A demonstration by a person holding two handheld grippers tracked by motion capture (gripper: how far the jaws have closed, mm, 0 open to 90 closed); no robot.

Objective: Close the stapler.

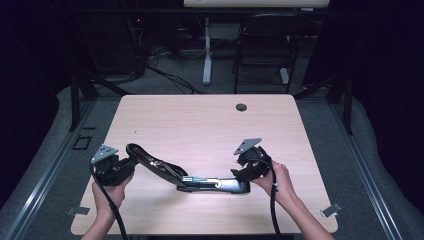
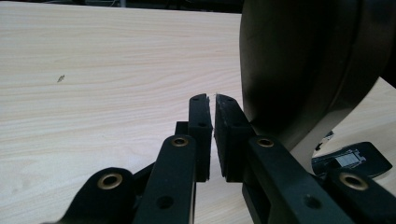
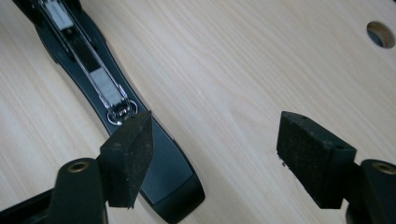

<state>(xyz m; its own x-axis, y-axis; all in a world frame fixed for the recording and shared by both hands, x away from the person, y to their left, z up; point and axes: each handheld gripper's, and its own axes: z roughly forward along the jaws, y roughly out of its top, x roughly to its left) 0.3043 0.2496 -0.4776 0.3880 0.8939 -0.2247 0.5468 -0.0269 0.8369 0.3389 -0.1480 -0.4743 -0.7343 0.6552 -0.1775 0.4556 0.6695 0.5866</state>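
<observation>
High view puts the left gripper (image 1: 131, 164) at the raised top arm of a long black stapler (image 1: 187, 178) that lies opened out across the near middle of the wooden table (image 1: 200, 120). In the left gripper view its pads are pressed almost together just beside the arm's dark rounded end (image 2: 303, 70); whether they pinch an edge of it I cannot quite tell. Farther right, the right gripper (image 1: 239, 172) hangs over the flat base end, jaws spread wide and holding nothing, one pad above the base (image 3: 163, 182) just past the staple channel (image 3: 100, 84). The step in hand looks like opening or steadying the stapler; next, the right jaws would need to settle around the base and close.
</observation>
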